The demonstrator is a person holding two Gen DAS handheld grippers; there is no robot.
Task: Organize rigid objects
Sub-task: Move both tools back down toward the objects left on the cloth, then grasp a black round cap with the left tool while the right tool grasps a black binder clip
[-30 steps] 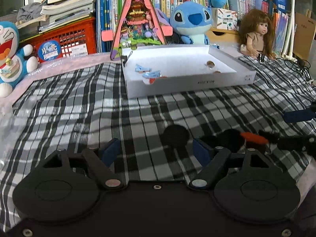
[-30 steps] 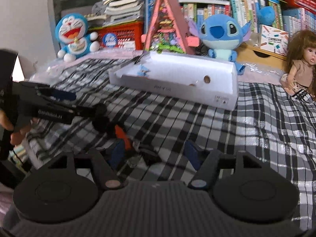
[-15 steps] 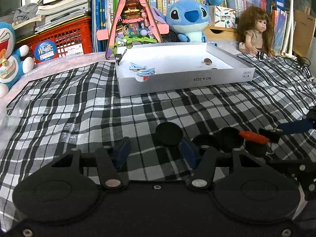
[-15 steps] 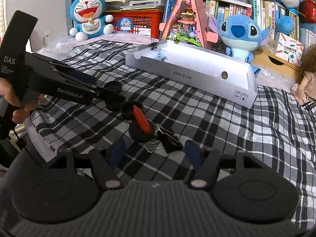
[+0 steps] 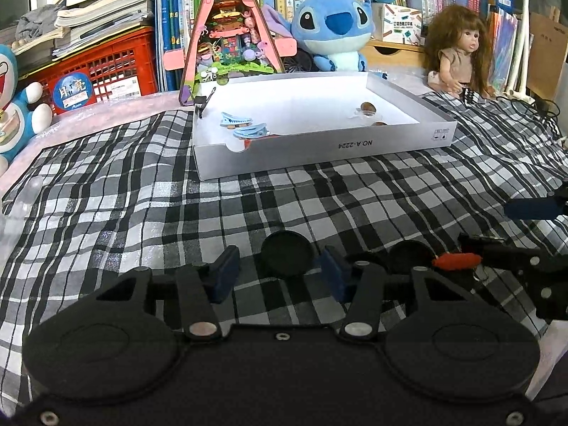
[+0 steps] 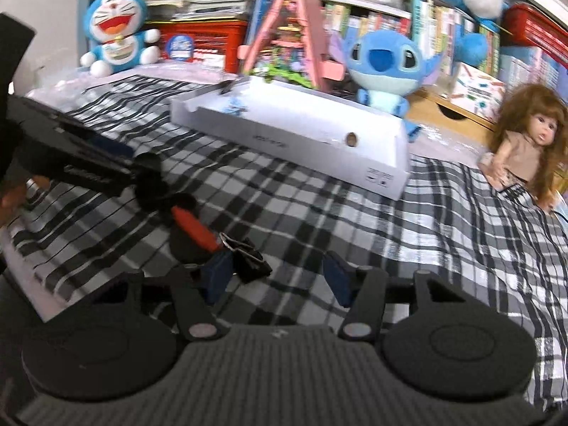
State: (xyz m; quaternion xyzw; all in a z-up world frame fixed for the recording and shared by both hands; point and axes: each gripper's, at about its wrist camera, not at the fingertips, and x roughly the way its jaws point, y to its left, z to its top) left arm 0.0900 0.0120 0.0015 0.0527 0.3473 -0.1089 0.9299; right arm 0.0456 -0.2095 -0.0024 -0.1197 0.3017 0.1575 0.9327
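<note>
Left gripper: fingers stood apart, a black round disc lying on the plaid cloth between them, untouched.
Right gripper: fingers apart, nothing held; black binder clip lay just beside the left finger.
Orange-red piece: rested across more black discs, touching the clip's wire handle.
White box: farther back on the cloth (held blue clips and brown coins).
</note>
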